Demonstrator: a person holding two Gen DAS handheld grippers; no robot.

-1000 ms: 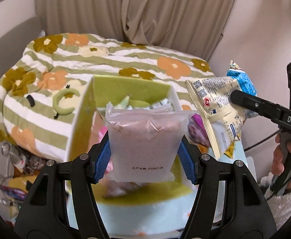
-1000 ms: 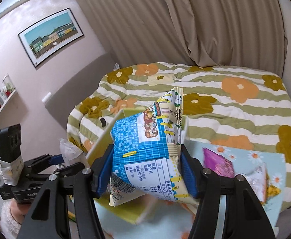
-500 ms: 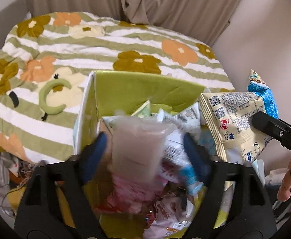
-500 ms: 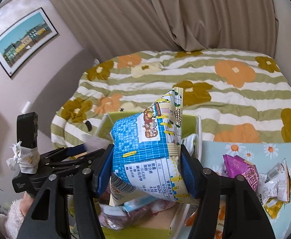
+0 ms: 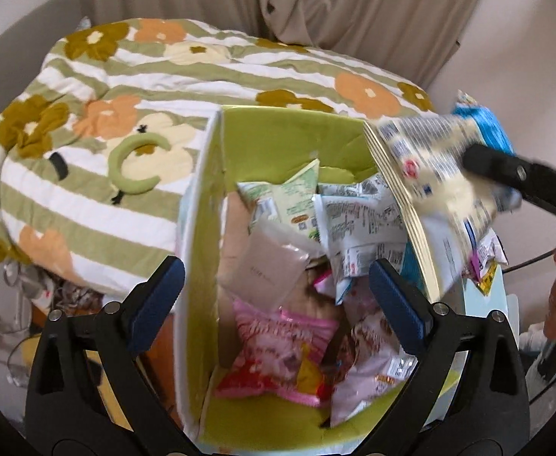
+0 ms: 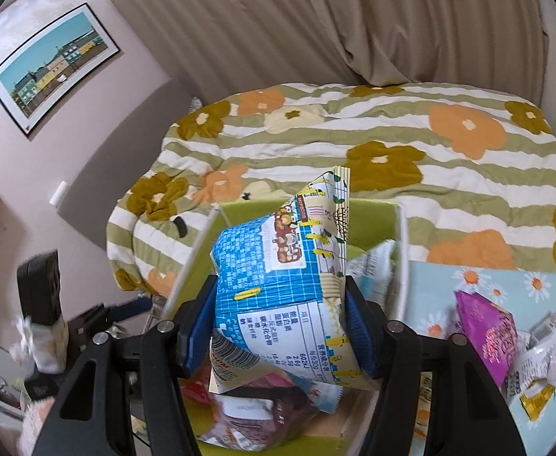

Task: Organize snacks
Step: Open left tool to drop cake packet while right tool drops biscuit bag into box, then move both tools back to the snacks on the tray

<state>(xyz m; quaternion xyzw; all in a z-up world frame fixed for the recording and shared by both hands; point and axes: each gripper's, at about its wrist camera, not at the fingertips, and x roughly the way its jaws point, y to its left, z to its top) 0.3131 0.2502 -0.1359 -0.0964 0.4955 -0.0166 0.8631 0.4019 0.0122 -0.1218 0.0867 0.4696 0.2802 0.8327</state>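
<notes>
Each camera sits on a claw and looks forward and down along its two fingers. The left one looks from close up into the green box (image 5: 289, 140), with the flowery bed (image 5: 125, 114) behind it and the curtain at the top. The right one looks down at the same box (image 6: 369, 220) from its other side, close too, and also sees the blue daisy surface (image 6: 506, 281) at the right. Both views share the box, the bed and the curtain. Each camera can see the other claw at its side.

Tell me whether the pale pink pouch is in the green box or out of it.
In. The pale pink pouch lies loose atop other snacks inside the green box, clear of the left gripper, whose jaws are opening.
</notes>
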